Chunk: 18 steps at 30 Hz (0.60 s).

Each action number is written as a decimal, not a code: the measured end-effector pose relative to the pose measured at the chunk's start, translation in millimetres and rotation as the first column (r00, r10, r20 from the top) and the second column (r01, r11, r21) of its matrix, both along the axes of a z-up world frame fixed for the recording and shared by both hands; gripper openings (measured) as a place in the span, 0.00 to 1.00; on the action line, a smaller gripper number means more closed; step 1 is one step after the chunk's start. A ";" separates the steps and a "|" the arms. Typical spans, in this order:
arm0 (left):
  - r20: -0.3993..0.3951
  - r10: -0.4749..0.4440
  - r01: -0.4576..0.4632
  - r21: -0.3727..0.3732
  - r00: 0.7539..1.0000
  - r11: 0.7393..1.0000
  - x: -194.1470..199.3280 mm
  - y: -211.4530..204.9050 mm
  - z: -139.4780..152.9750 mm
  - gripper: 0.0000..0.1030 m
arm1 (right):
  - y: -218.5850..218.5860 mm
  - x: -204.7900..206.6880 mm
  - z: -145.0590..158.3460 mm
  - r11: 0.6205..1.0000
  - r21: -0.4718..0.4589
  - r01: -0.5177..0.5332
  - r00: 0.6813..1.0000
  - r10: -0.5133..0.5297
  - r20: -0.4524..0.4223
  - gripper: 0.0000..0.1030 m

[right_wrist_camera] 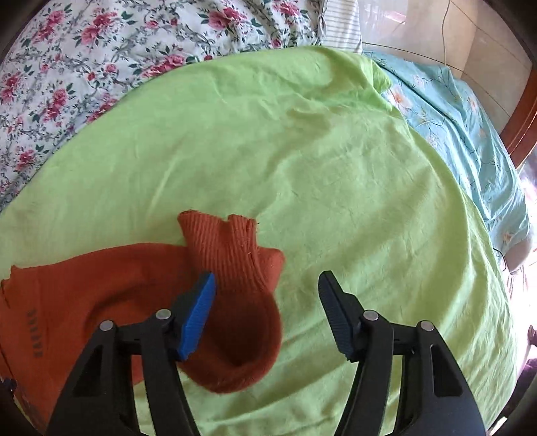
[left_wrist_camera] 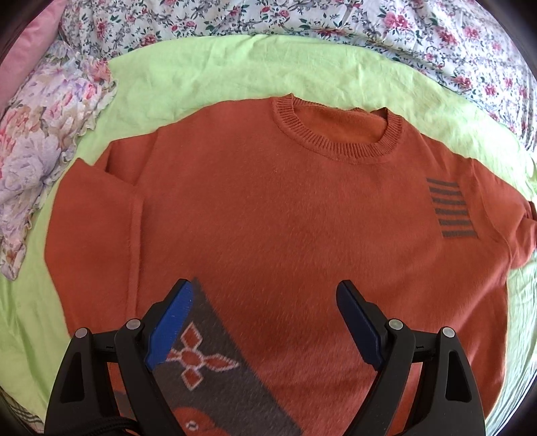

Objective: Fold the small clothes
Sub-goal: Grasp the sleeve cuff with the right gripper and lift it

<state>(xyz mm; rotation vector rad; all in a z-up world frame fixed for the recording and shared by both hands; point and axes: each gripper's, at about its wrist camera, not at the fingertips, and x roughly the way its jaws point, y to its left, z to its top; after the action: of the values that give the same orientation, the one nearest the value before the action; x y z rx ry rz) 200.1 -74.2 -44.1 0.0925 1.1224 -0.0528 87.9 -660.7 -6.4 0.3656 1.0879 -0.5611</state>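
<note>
orange knit sweater (left_wrist_camera: 268, 208) lies flat, front up, on green sheet (left_wrist_camera: 208, 67), neck toward floral bedding (left_wrist_camera: 335, 16). left gripper (left_wrist_camera: 265, 318) hovers over its lower body w/ jaws wide, holding nothing. right gripper (right_wrist_camera: 266, 313) also wide & empty, above the sleeve (right_wrist_camera: 241, 288), which is bent back w/ its ribbed cuff (right_wrist_camera: 218, 234) on the sheet.

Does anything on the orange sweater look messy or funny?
Yes. One sleeve is bunched up and curled over, with its ribbed cuff twisted back. The rest of the sweater lies mostly flat on the green sheet.
</note>
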 end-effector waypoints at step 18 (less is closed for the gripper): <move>-0.021 -0.011 0.009 -0.100 1.000 0.995 -4.3 23.2 -2.0 0.85 | 145.4 12.8 42.7 0.951 0.138 -0.276 0.938 0.235 0.255 0.08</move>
<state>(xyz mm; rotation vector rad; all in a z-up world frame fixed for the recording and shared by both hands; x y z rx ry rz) 195.8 -51.0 -46.1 0.0089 1.1386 -0.1191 100.8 -515.3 36.3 0.4217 0.9363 -0.1851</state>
